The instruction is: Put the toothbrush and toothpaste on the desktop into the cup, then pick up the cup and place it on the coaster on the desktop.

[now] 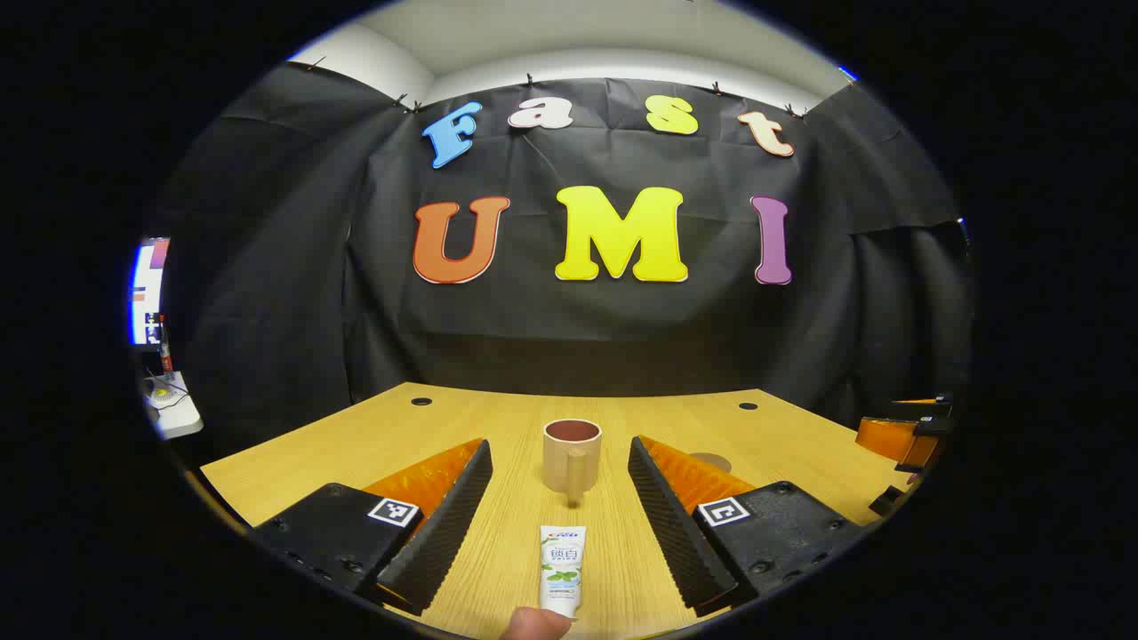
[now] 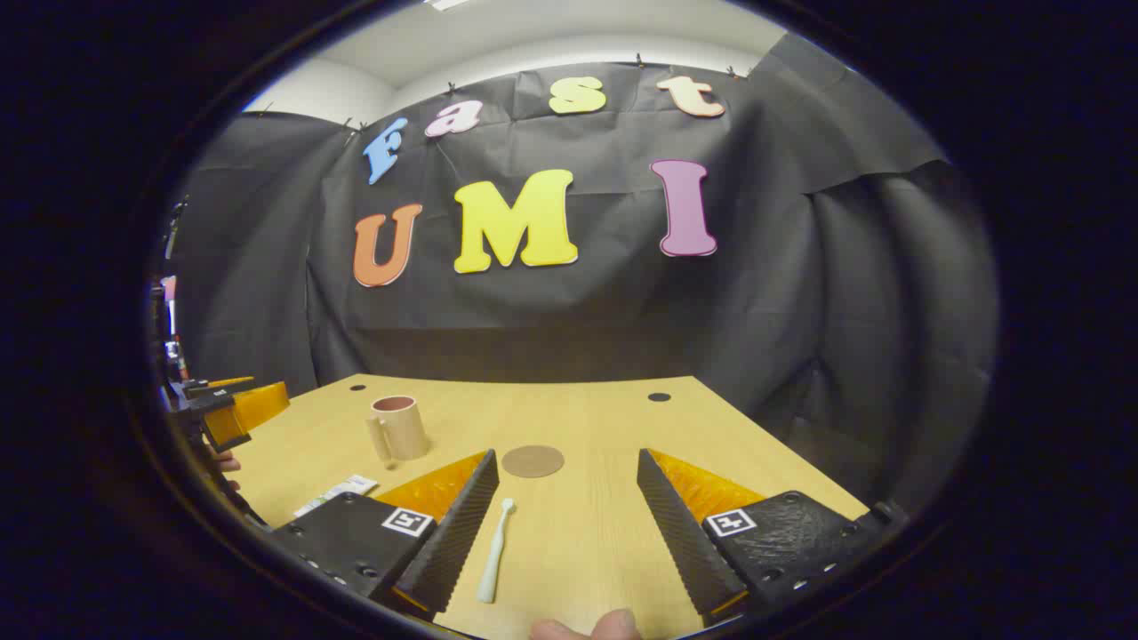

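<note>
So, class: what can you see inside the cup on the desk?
Inside the cup a dark reddish inner wall shows near the rim. Neither toothpaste nor toothbrush is in it; its bottom is hidden.

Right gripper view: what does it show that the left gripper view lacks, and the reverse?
Right gripper view adds: the toothbrush, flat on the table inside the open right gripper. Left gripper view adds: the toothpaste at full length, inside the open left gripper. Shared: the upright cup, the bare coaster and the table.
</note>
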